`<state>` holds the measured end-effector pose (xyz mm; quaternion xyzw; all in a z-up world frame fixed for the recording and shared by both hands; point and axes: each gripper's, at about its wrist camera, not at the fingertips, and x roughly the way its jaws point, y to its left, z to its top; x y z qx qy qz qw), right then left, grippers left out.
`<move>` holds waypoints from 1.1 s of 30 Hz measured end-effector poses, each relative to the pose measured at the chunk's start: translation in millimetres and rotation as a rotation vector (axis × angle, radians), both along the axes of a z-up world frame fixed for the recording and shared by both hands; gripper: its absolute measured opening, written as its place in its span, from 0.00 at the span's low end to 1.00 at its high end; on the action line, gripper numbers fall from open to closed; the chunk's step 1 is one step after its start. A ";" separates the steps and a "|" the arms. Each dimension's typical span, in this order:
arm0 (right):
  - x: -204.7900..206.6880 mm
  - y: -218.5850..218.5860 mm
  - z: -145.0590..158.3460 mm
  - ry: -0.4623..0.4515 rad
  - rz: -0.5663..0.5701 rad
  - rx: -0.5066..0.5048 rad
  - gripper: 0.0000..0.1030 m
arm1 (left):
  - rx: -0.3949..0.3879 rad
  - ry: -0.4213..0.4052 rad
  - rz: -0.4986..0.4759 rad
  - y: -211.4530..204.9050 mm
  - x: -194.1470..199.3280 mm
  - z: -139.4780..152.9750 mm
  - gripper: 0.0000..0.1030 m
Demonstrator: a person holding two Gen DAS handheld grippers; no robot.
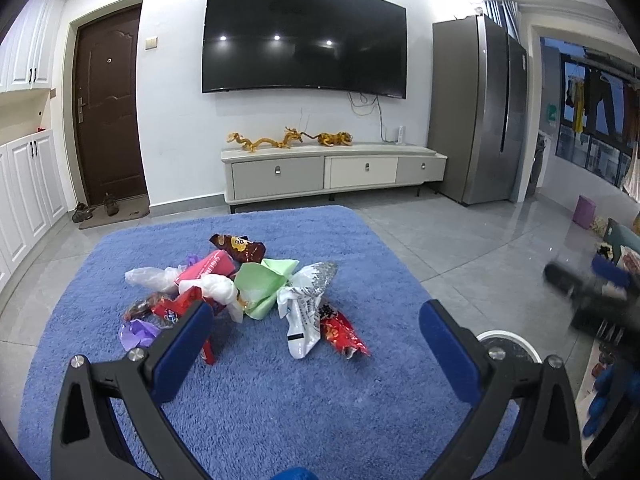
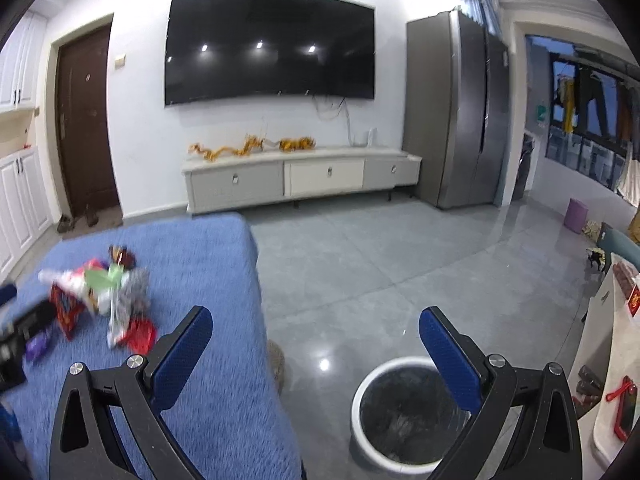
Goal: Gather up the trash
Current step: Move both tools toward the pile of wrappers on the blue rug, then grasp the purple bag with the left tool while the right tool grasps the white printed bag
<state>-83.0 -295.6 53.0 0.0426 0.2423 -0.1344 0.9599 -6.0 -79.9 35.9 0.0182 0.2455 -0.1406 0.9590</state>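
A pile of trash (image 1: 240, 288) lies on a blue fluffy cover (image 1: 280, 400): red snack wrappers, a brown wrapper, a green paper piece, white plastic bags, purple scraps. My left gripper (image 1: 316, 340) is open and empty, just short of the pile. My right gripper (image 2: 316, 344) is open and empty, above the floor between the cover's edge (image 2: 256, 280) and a white round bin (image 2: 404, 412) with a dark liner. The pile shows blurred in the right wrist view (image 2: 104, 300). The right gripper shows blurred at the right edge of the left wrist view (image 1: 592, 288).
Grey tile floor (image 2: 380, 260) lies beyond the cover. A TV (image 1: 304, 40), a low TV cabinet (image 1: 332, 172), a steel fridge (image 1: 480, 112) and a brown door (image 1: 108, 108) stand at the far wall. A white table with small items (image 2: 620, 360) is at the right.
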 end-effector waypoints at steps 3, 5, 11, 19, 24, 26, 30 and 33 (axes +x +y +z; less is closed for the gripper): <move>-0.8 -4.2 14.6 -0.043 -0.015 0.002 1.00 | -0.020 0.006 -0.009 9.7 3.2 -3.3 1.00; -1.3 -4.6 24.6 -0.065 -0.023 -0.014 1.00 | -0.016 0.032 -0.014 14.5 7.9 -5.5 1.00; 3.3 4.7 39.2 -0.119 -0.006 -0.059 1.00 | -0.045 0.104 0.062 62.5 25.8 -20.4 1.00; 40.8 38.2 17.0 -0.020 0.156 -0.043 1.00 | -0.095 0.197 0.220 149.5 48.2 -47.1 1.00; 69.4 64.8 -6.8 0.067 0.302 0.017 1.00 | -0.135 0.268 0.199 167.7 57.0 -59.8 1.00; 83.7 78.7 -13.5 0.093 0.374 0.032 1.00 | -0.138 0.281 0.177 166.9 60.6 -62.5 0.98; 112.6 105.4 -25.3 0.140 0.479 0.061 1.00 | -0.140 0.303 0.132 161.4 70.8 -64.4 0.92; 131.3 124.5 -30.2 0.151 0.531 0.097 1.00 | -0.147 0.308 0.122 160.0 77.8 -64.1 0.89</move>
